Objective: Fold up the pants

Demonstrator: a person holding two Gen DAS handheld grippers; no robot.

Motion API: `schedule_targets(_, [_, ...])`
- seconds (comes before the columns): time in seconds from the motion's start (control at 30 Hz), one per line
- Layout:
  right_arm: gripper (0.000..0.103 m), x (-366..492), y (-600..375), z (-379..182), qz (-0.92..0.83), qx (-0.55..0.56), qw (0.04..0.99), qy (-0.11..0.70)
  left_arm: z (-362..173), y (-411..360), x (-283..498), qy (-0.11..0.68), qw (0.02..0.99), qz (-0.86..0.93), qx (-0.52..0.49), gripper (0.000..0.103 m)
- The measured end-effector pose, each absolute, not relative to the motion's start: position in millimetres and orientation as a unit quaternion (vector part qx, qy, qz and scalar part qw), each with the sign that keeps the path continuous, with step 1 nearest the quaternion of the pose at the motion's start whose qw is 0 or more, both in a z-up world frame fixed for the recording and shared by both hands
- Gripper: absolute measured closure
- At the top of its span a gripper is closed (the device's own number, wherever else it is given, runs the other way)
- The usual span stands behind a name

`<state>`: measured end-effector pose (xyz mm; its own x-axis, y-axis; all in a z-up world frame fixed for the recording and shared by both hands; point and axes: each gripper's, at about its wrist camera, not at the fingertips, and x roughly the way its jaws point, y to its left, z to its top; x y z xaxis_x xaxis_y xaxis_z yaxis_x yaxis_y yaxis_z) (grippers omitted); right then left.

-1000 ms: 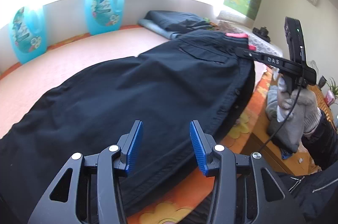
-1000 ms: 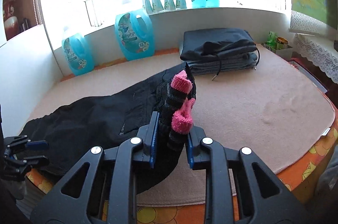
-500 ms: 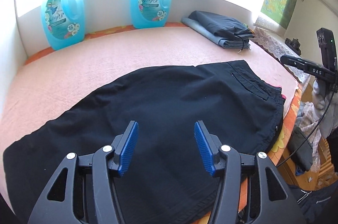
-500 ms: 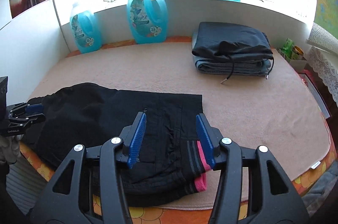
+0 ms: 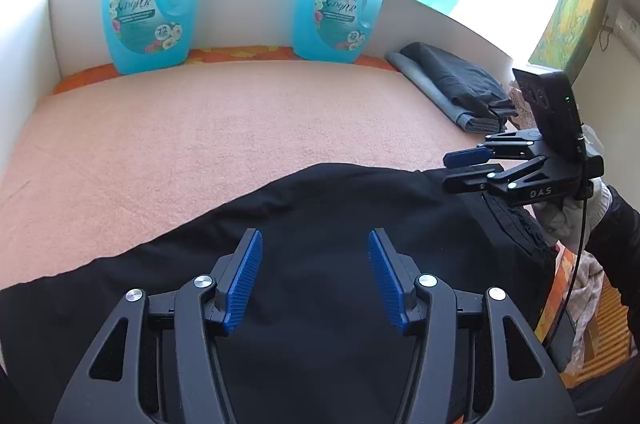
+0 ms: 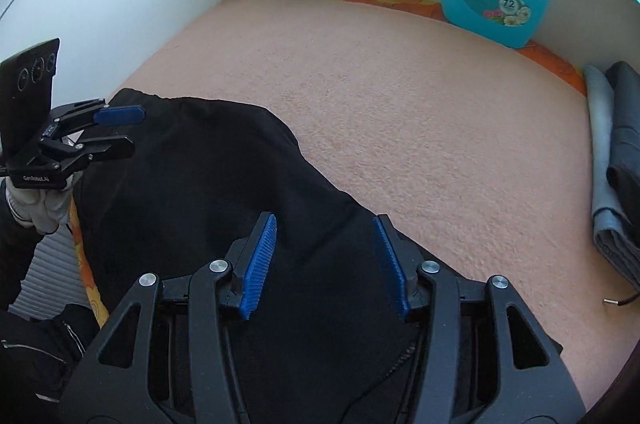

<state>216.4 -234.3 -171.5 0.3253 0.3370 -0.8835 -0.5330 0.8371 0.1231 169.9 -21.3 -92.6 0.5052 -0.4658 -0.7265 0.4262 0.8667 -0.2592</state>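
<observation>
Black pants lie flat on pink blanket, near front edge. Left gripper wide apart above pants, holds nothing. Right gripper wide apart too, over other end of pants, holds nothing. Two blue bottles stand by back wall. Folded clothes piled at far right.

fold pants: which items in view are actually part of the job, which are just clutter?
Job:
black pants, spread on the peach mat
left gripper, jaws open
right gripper, jaws open

Lying about:
two blue detergent jugs
folded dark clothes stack
</observation>
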Motion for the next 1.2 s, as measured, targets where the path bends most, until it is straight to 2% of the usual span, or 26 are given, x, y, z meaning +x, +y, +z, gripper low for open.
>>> schedule_targets(0.2, [0.049, 235.5, -228.9, -196.3, 0.298, -0.072, 0.797, 0.521, -88.1, -18.4, 188.3, 0.422, 0.869, -0.257, -0.035, 0.049])
schedule_targets(0.27, [0.072, 227.7, -227.0, -194.9, 0.300, -0.082, 0.800, 0.513, -88.2, -19.0, 192.8, 0.422, 0.869, -0.256, -0.035, 0.049])
schedule_targets(0.3, [0.091, 222.2, -227.5, -191.9, 0.291, -0.095, 0.808, 0.503, -88.1, -19.9, 194.6, 0.422, 0.869, -0.256, -0.034, 0.049])
schedule_targets(0.5, [0.096, 161.2, -213.3, -163.3, 0.299, -0.149, 0.841, 0.425, -90.5, -32.0, 204.9, 0.423, 0.863, -0.275, -0.037, 0.049])
schedule_targets(0.77, [0.097, 107.8, -187.5, -189.6, 0.340, -0.218, 0.797, 0.449, -119.1, -60.8, 194.6, 0.468, 0.817, -0.337, -0.005, 0.048])
schedule_targets(0.9, [0.097, 116.0, -197.5, -172.0, 0.359, -0.170, 0.801, 0.448, -136.8, -70.5, 180.4, 0.485, 0.805, -0.341, 0.037, 0.049])
schedule_targets(0.97, [0.086, 132.3, -204.8, -162.5, 0.349, -0.132, 0.812, 0.450, -136.5, -70.6, 178.0, 0.480, 0.808, -0.340, 0.041, 0.049])
schedule_targets(1.0, [0.067, 142.4, -208.3, -158.8, 0.339, -0.118, 0.819, 0.447, -136.1, -69.7, 178.2, 0.480, 0.808, -0.340, 0.037, 0.049])
schedule_targets(1.03, [0.056, 152.8, -210.9, -156.4, 0.331, -0.107, 0.826, 0.444, -136.0, -69.0, 178.2, 0.479, 0.808, -0.340, 0.034, 0.048])
schedule_targets(1.2, [0.056, 197.9, -201.2, -168.6, 0.339, -0.098, 0.808, 0.471, -136.9, -66.7, 172.9, 0.467, 0.815, -0.340, 0.041, 0.049])
